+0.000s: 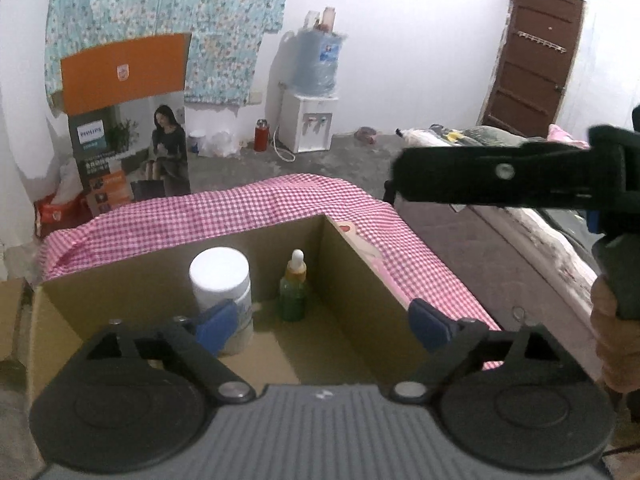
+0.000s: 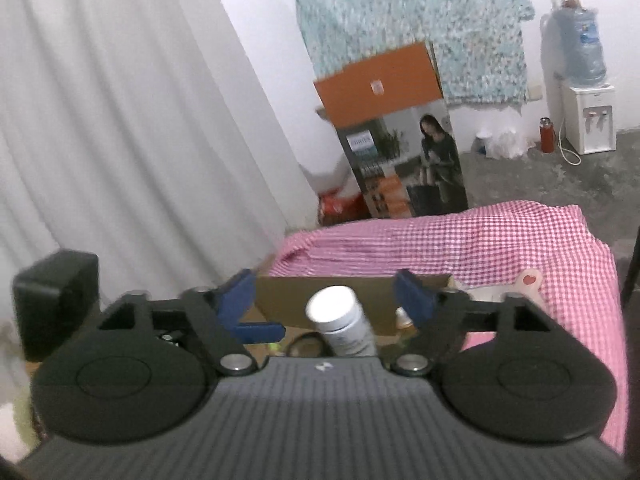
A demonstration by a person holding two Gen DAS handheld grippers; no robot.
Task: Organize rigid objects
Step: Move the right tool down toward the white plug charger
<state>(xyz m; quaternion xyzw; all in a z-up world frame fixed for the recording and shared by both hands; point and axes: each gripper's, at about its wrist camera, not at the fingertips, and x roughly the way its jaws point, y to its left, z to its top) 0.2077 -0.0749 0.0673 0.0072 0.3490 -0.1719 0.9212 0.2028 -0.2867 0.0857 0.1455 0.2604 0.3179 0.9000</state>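
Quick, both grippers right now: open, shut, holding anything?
Left gripper: jaws open, holding nothing, over the cardboard box.
Right gripper: jaws open, holding nothing; white bottle stands between them, untouched.

White walls (image 1: 400,40) meet a grey concrete floor (image 1: 352,160). A floral cloth (image 1: 168,0) hangs behind a tall printed carton (image 1: 128,128); a water dispenser (image 1: 308,120) (bottle on top) stands near a brown door (image 1: 532,64). White curtain (image 2: 120,120) at the left.

Close wrist views — shared cardboard box (image 1: 120,304) (image 2: 288,300)
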